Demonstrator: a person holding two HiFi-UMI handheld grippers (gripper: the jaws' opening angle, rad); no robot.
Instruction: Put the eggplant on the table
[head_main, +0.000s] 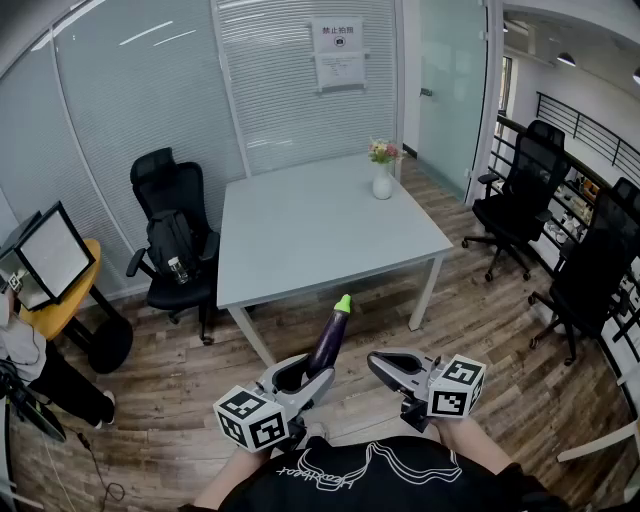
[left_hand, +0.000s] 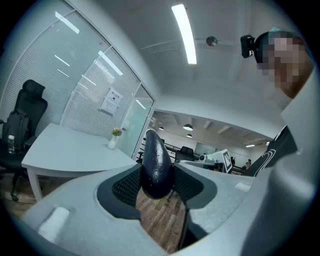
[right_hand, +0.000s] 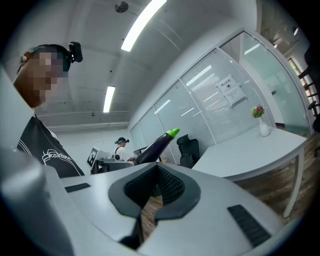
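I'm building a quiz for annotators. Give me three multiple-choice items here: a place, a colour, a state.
1. Where on the table does the vase stand? A far right corner; B near left corner; C centre.
2. What colour is the stem of the eggplant? A red; B green; C white.
3. What is the left gripper's state? A open, empty; B shut, empty; C shut on the eggplant.
A: it sits by that corner. B: the tip is bright green. C: both pads press the eggplant's sides.
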